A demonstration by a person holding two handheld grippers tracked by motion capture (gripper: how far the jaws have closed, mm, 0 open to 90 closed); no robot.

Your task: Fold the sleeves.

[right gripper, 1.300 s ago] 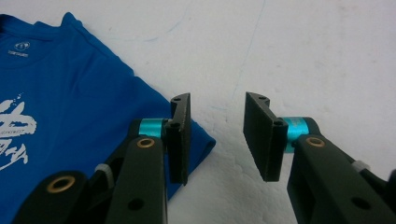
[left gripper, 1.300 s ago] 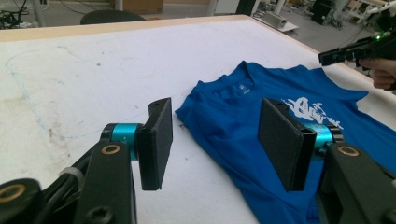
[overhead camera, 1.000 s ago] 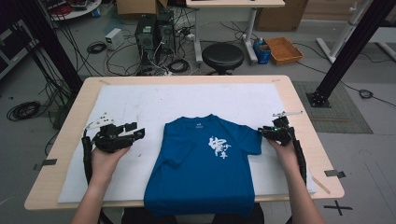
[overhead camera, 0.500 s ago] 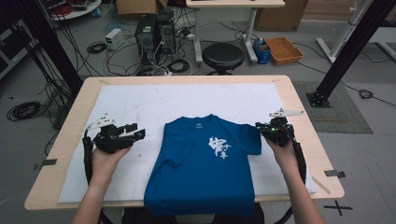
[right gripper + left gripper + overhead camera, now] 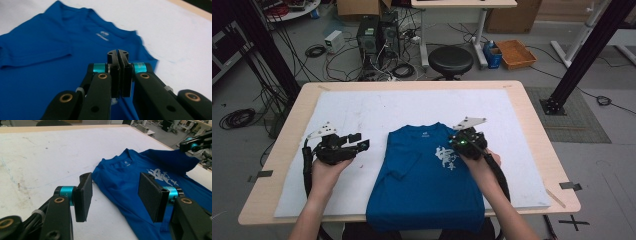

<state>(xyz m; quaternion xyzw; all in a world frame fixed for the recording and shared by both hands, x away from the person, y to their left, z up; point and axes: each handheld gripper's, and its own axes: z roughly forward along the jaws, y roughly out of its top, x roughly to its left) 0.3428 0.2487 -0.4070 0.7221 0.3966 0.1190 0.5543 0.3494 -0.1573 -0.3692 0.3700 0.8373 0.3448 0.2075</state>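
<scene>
- The blue T-shirt (image 5: 424,175) lies face up on the white mat (image 5: 377,107) at the middle of the desk's (image 5: 532,105) near edge, its hem hanging over that edge.
- The right gripper (image 5: 466,141) sits over the shirt's print, jaws pressed together on the right sleeve (image 5: 175,160), which is lifted and folded inward.
- The left gripper (image 5: 357,145) hovers over bare mat just beside the shirt's left sleeve (image 5: 404,162), jaws wide apart, holding nothing.
</scene>
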